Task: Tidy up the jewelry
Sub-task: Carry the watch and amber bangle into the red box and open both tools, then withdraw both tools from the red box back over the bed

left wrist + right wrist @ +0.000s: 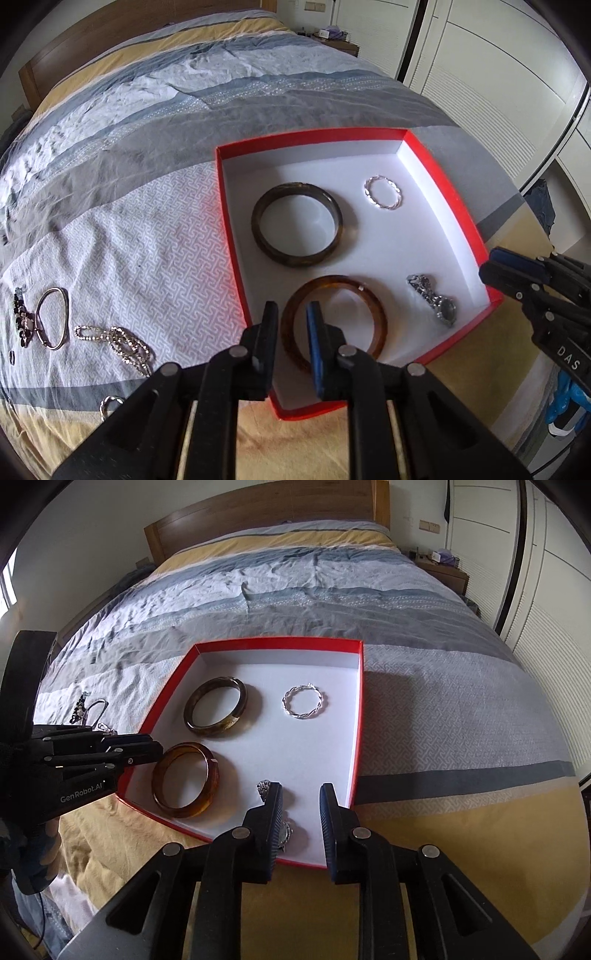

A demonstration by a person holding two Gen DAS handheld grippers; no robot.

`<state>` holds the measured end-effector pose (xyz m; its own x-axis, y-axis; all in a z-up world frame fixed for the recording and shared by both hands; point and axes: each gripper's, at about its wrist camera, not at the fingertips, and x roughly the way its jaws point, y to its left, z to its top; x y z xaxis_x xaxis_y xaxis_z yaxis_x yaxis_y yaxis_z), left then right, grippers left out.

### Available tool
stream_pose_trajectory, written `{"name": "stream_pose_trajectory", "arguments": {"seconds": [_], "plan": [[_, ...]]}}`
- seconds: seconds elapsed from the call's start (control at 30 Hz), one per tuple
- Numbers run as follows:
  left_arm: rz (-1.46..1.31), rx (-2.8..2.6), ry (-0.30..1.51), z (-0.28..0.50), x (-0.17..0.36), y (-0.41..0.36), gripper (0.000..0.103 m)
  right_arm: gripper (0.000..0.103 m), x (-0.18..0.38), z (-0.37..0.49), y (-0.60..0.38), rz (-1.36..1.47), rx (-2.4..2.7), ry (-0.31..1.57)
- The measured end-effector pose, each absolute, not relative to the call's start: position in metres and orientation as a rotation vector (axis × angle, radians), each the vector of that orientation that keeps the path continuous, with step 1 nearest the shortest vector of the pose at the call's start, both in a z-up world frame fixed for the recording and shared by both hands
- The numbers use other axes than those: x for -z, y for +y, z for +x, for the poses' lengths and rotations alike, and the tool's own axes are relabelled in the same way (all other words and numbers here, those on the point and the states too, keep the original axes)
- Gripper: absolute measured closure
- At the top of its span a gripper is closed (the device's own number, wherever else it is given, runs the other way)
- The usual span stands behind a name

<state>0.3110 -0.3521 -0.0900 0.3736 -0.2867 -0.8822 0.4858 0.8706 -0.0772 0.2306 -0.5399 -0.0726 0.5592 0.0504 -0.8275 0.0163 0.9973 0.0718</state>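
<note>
A red box [236, 258] [356, 720] with a white floor lies on the bed. In it are a dark bangle [297, 223] [216, 710], an amber bangle [376, 314] [184, 779], a twisted silver bracelet [382, 192] [304, 701] and a silver watch [434, 299] [264, 786]. My left gripper [291, 314] is open and empty over the amber bangle's near left rim. My right gripper [301, 794] is open and empty over the box's near right corner, its left finger partly hiding the watch.
Loose jewelry lies on the bedspread left of the box: a silver bangle [53, 317], a dark beaded piece [20, 314], a rhinestone chain [118, 343] and a small ring [109, 404]. A wardrobe [498, 92] stands to the right, a wooden headboard [258, 520] beyond.
</note>
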Motion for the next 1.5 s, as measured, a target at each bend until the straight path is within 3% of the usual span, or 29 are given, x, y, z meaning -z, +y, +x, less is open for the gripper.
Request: {"name": "stream_pose_trajectory", "arguments": {"seconds": [0.37,0.8,1.13,1.5], "plan": [[0.132,0.435,0.967,0.258,-0.001,-0.264,0.082,0.077,-0.01,0.154,-0.524,0.099,0.005,0.848],[0.078,0.166,0.806,0.161,-0.108,-0.053,0.082,0.074,-0.104,0.06,-0.474,0.113,-0.025,0.67],[-0.041,0.092,0.685,0.069,-0.144,0.051,0.079,0.068,-0.153,0.0,-0.417,0.085,-0.053,0.572],[-0.149,0.046,0.593,0.009,-0.152,0.115,0.079,0.068,-0.172,-0.035,-0.381,0.078,-0.085,0.513]]}}
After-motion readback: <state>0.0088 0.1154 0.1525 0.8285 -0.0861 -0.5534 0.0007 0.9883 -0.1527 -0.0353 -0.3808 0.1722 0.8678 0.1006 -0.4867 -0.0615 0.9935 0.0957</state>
